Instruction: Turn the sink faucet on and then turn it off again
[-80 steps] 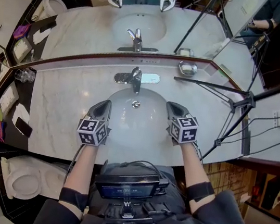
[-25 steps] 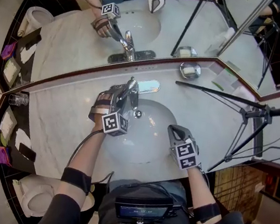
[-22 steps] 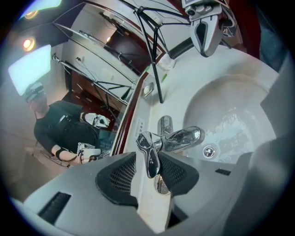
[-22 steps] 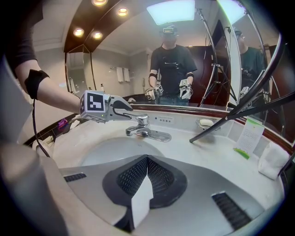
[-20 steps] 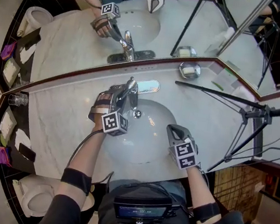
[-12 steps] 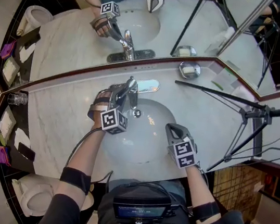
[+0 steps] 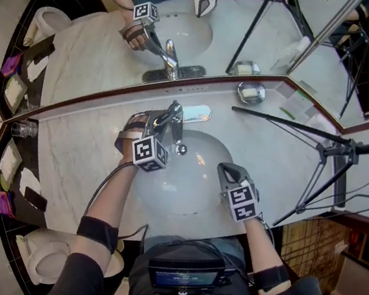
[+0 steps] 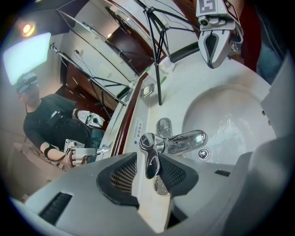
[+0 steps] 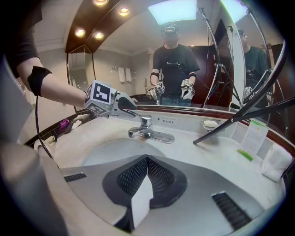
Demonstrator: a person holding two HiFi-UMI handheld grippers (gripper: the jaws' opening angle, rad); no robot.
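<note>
**Left gripper on the faucet lever, right gripper clenched and empty**

A pale marble countertop (image 7: 79, 154) was seen, bordered at its back edge by a dark wooden strip and a wide mirror (image 7: 209, 36). An oval white basin (image 7: 184, 195) was set into the middle of the countertop. A soap dish (image 7: 250, 92) lay at the back edge, toward the right corner, and a black tripod (image 7: 323, 148) reached across the right end. A toilet (image 7: 48, 261) was visible below the left end.

The chrome faucet (image 7: 174, 126) was mounted at the middle of the back edge. Its long axis ran from that edge toward the front, and the spout pointed out over the basin, above the drain (image 7: 181, 150). The lever (image 8: 150, 159) was held between the jaws of the left gripper (image 7: 151, 128), with both pads pressed against its sides. The right gripper (image 7: 225, 172) was held over the front right rim of the basin, well apart from the faucet. Its jaws were clenched together with nothing between them.
</note>
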